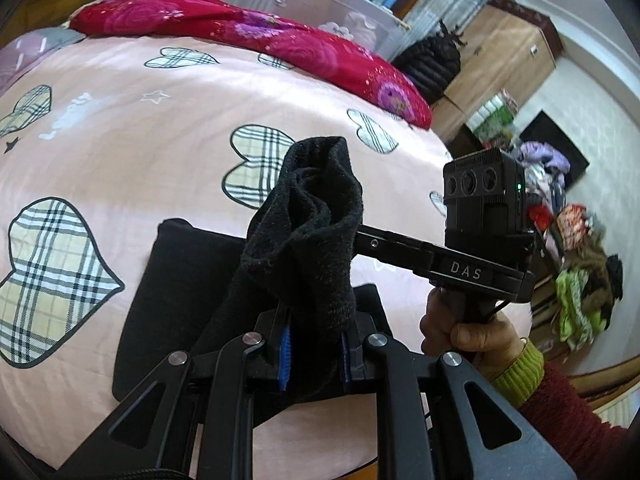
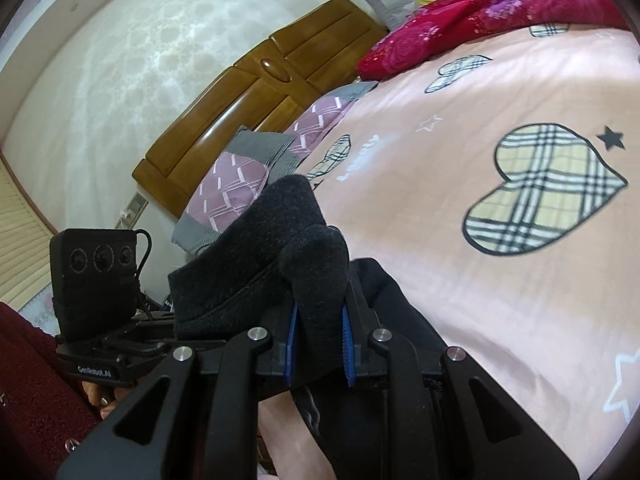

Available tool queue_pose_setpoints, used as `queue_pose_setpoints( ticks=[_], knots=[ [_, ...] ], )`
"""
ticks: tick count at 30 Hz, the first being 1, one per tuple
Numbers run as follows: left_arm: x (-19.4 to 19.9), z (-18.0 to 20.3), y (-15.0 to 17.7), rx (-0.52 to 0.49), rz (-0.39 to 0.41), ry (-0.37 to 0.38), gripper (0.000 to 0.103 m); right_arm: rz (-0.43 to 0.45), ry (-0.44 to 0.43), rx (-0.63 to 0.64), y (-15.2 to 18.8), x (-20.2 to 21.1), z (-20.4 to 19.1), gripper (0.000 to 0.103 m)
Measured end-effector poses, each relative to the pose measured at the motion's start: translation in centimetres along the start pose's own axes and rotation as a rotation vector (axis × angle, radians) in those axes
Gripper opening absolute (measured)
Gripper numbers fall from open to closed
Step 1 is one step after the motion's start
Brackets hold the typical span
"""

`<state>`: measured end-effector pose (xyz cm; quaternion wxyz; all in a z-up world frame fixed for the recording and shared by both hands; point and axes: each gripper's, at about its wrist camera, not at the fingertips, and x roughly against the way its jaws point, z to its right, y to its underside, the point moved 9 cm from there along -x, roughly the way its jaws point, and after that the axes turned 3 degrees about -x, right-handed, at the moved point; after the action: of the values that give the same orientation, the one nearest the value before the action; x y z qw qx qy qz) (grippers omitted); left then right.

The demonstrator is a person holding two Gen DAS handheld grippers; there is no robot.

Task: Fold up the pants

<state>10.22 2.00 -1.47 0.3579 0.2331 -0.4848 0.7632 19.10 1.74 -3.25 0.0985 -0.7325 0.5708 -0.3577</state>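
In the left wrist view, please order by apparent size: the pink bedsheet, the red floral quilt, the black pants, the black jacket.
1. pink bedsheet
2. black pants, though nearness to the camera enlarges them
3. red floral quilt
4. black jacket, smallest, but farthest away

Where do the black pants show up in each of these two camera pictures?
Left wrist view: black pants bunched at centre, clamped in the left gripper.
Right wrist view: pants at lower centre, clamped in the right gripper.
Shared landmark: red floral quilt.
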Motion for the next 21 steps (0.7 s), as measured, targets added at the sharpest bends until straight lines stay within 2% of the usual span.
queue_pose_setpoints(
  ticks=[10,14,21],
  knots=[
    [-3.2,1.2,1.8,-0.077,-0.051,-0.027,0.017,0.021,0.020,-0.051,2.6,1.6,3.0,0.020],
    [-4.0,1.6,2.1,-0.110,-0.059,-0.029,0.018,0.026,0.045,-0.079,3.2,2.0,4.2,0.027],
    [-5.6,3.5,2.7,-0.209,-0.059,-0.038,0.027,0.061,0.126,-0.112,4.2,4.1,5.9,0.030]
  ],
)
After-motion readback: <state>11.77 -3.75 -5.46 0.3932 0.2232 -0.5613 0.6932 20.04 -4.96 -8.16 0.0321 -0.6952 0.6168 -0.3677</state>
